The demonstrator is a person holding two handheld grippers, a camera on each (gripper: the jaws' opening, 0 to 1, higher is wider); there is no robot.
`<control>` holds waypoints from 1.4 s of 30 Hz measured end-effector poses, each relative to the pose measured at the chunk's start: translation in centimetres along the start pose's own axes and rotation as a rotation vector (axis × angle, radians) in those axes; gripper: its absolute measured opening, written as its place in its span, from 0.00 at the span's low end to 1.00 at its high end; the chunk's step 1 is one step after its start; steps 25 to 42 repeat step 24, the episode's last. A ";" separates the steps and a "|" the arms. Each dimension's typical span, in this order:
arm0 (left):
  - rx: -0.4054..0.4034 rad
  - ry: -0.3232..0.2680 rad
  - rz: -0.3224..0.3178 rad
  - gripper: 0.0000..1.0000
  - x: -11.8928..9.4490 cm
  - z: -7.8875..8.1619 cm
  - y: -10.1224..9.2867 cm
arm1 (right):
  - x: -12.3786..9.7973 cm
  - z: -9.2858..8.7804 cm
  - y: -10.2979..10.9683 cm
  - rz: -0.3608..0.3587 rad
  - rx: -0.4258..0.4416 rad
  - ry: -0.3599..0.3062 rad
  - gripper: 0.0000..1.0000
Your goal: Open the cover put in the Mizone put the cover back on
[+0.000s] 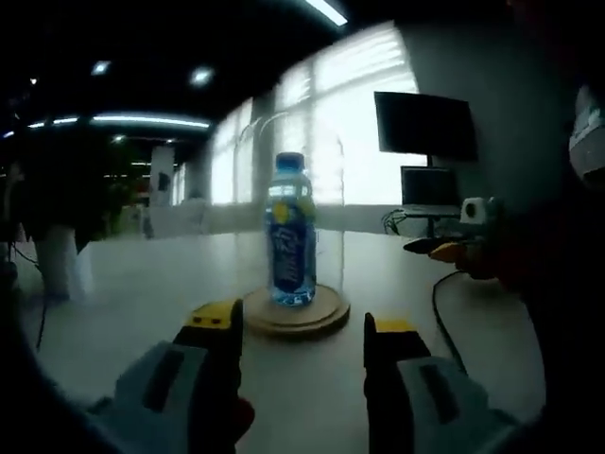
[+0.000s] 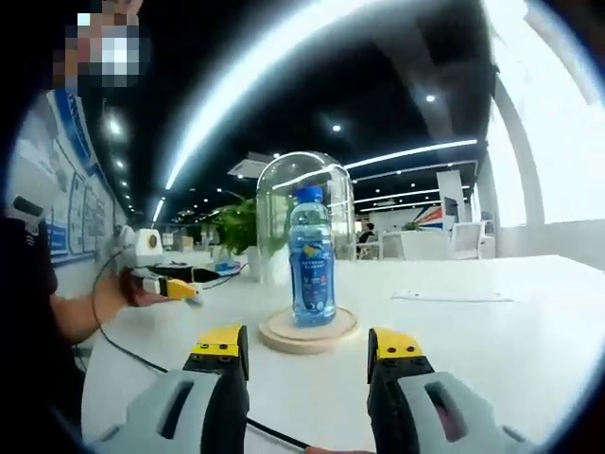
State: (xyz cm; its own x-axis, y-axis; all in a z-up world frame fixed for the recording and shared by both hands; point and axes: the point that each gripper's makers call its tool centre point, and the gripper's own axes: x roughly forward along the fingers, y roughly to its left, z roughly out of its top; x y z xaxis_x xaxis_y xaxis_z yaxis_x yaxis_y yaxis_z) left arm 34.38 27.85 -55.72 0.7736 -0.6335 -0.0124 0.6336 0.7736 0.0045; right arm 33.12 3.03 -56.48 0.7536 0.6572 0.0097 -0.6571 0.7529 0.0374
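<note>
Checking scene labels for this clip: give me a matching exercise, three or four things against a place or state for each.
Things:
1. Mizone bottle
2. glass dome
3. wooden base
4. left gripper

Place or state:
a. open, empty, short of the base
b. flat on the white table
c. upright on the base, blue cap on
d. covering the bottle

Pairs: 1-c, 2-d, 3-b, 4-a

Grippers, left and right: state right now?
Left gripper: jaws open, holding nothing, short of the wooden base.
Right gripper: jaws open, holding nothing, aimed at the Mizone bottle under the glass cover.
</note>
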 end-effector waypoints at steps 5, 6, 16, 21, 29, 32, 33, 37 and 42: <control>-0.023 -0.045 0.010 0.39 -0.5 0.9 0.4 | -0.1 0.2 -0.2 -0.011 -0.012 -0.007 0.42; -0.043 -0.055 0.013 0.39 -0.5 1.2 0.5 | -0.1 0.2 -0.3 -0.014 -0.011 -0.010 0.42; -0.068 -0.062 0.038 0.39 -1.1 0.7 1.2 | 0.1 -0.2 -0.5 -0.034 -0.046 0.007 0.42; -0.060 -0.060 0.017 0.40 -1.0 0.7 0.7 | 0.3 -0.4 -0.2 -0.024 -0.065 0.018 0.42; -0.062 -0.066 0.005 0.40 -1.0 0.8 0.5 | 0.2 -0.3 -0.3 -0.027 -0.058 0.012 0.42; -0.062 -0.066 0.005 0.40 -1.0 0.8 0.5 | 0.2 -0.3 -0.3 -0.027 -0.058 0.012 0.42; -0.062 -0.066 0.005 0.40 -1.0 0.8 0.5 | 0.2 -0.3 -0.3 -0.027 -0.058 0.012 0.42; -0.062 -0.066 0.005 0.40 -1.0 0.8 0.5 | 0.2 -0.3 -0.3 -0.027 -0.058 0.012 0.42; -0.062 -0.066 0.005 0.40 -1.0 0.8 0.5 | 0.2 -0.3 -0.3 -0.027 -0.058 0.012 0.42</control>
